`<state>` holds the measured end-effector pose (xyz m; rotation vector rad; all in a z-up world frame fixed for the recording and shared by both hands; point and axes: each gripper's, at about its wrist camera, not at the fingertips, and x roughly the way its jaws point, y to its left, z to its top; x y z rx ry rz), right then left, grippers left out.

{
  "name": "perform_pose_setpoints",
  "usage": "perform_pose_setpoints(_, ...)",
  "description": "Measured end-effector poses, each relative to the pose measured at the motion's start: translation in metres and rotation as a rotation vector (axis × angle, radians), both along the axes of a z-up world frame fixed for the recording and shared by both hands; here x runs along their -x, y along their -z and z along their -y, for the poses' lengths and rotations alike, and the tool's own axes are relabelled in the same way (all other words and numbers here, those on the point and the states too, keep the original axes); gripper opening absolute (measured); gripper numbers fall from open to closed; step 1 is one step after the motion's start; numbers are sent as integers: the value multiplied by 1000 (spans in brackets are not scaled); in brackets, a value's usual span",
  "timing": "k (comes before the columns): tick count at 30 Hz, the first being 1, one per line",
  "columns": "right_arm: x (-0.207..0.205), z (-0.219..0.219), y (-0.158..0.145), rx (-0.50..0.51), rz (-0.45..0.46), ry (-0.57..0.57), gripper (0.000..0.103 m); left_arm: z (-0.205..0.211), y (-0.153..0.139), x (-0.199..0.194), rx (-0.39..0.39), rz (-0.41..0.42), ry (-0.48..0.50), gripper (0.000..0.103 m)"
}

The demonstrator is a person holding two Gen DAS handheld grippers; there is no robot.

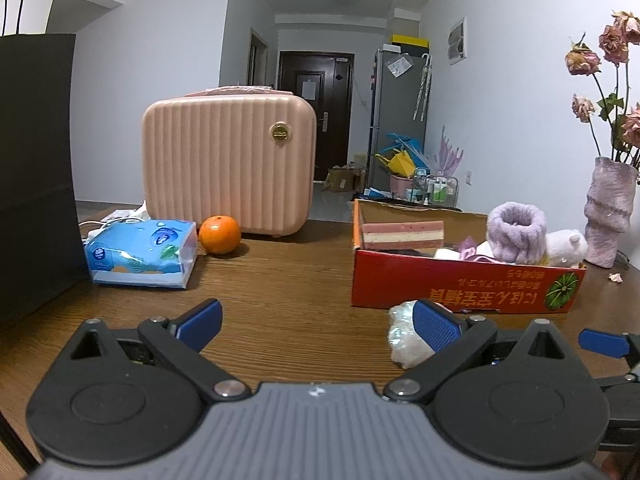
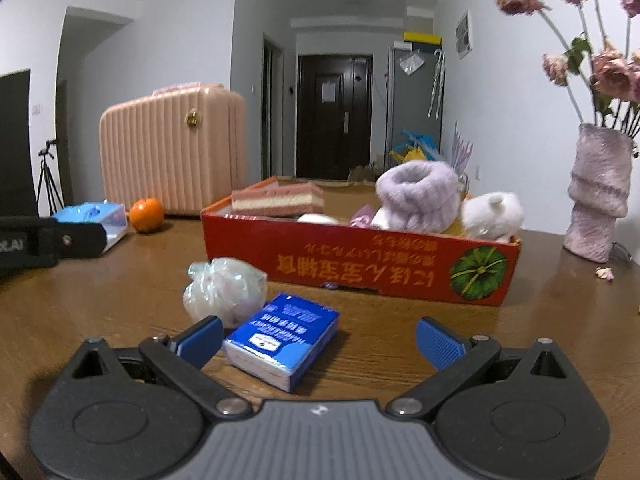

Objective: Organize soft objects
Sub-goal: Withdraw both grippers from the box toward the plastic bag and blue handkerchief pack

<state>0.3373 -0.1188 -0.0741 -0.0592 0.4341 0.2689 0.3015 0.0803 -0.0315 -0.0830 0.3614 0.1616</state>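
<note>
A red cardboard box (image 1: 460, 284) (image 2: 360, 264) stands on the wooden table and holds a pink striped sponge (image 2: 276, 200), a purple fluffy band (image 2: 416, 196) and a white plush toy (image 2: 492, 216). A crumpled white plastic-wrapped bundle (image 2: 224, 288) (image 1: 404, 340) lies in front of the box. A small blue tissue pack (image 2: 280, 340) lies between my right gripper's fingers. My right gripper (image 2: 320, 340) is open around it. My left gripper (image 1: 316, 324) is open and empty, its right finger beside the bundle.
A pink ribbed case (image 1: 228, 164), an orange (image 1: 220, 234) and a blue tissue packet (image 1: 144, 252) sit at the left back. A black bag (image 1: 36, 168) stands far left. A pink vase (image 2: 600, 196) with dried roses stands at right.
</note>
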Motion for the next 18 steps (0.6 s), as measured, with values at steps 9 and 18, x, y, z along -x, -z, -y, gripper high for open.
perform_pose_setpoints(9, -26, -26, 7, 6, -89, 6, 103, -17, 4, -7, -2, -23, -11, 103)
perform_pose_setpoints(18, -47, -38, 13, 13, -168, 22, 92, -26, 8, -11, 5, -42, -24, 103)
